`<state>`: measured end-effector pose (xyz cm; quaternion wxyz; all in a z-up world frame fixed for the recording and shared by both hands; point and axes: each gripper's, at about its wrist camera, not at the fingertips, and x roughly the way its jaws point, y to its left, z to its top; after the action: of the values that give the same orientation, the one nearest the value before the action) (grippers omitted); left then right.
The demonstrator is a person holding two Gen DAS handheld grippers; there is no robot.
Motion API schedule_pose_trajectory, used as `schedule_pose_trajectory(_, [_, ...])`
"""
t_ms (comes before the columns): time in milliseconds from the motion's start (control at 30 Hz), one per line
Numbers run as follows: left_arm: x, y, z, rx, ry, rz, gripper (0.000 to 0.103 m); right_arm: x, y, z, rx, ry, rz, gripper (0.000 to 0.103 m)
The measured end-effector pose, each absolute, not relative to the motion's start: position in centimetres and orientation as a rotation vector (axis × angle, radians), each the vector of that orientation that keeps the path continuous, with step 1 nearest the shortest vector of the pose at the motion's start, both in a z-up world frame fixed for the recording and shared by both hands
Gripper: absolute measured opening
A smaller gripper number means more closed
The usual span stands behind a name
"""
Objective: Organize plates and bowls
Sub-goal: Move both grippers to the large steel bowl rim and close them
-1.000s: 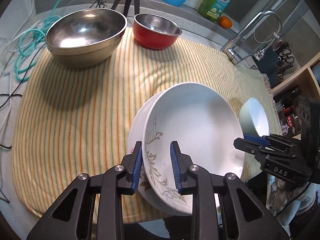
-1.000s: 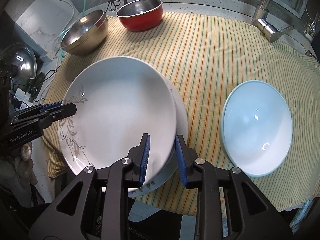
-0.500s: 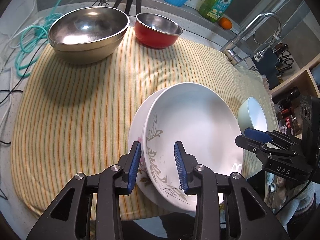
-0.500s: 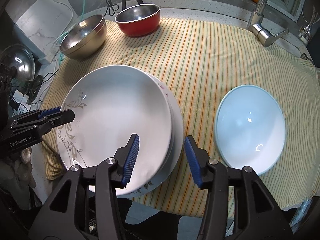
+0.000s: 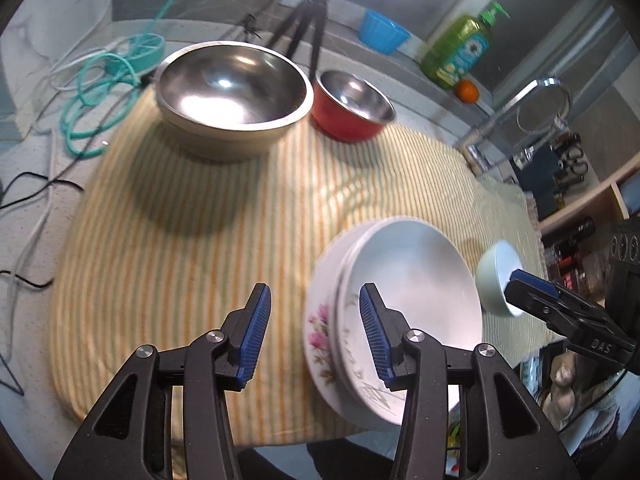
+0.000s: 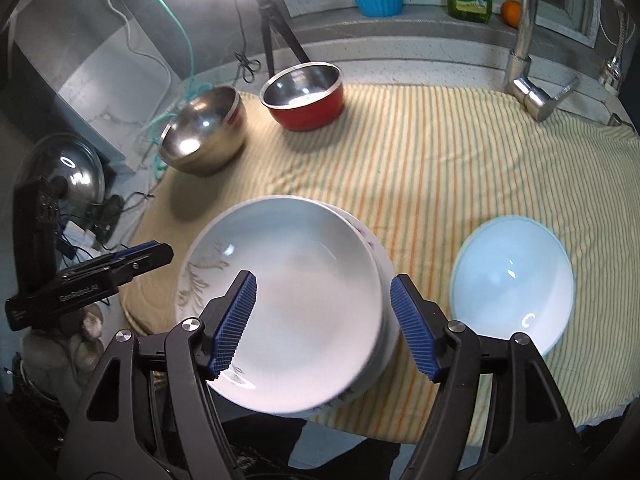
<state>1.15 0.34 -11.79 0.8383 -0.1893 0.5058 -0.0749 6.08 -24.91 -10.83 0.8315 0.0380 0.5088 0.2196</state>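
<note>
Opening over bare cloth, the left gripper (image 5: 310, 322) holds nothing; the white plate (image 6: 288, 300) lies nested on the floral plate (image 5: 320, 336) just right of its jaws. That stacking looks done. Between the right gripper (image 6: 322, 322)'s opening jaws sits the stack, unpinched. Right of them, the blue bowl (image 6: 514, 280) waits unsorted.

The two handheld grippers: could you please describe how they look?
Both the left gripper and the right gripper are black plastic with triangular cut-outs, silver pivot screws and blue ribbed pads on the jaws. Seen side-on, one reads "GenRobot.AI", the other "DAS".
</note>
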Motion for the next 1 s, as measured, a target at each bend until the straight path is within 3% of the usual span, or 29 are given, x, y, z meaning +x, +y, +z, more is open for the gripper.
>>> schedule_pose_trajectory(567, [4.8,9.5,-9.7,-0.451,0.941,-0.041,0.045,10.4,-16.0,-8.6,0.151,1.038,0.622,0.073])
schedule_pose_trajectory(1000, [10.1,13.6,-11.4,-0.51,0.944,-0.013,0.045,16.8,-13.3,-12.3,0.299,1.129,0.606,0.072])
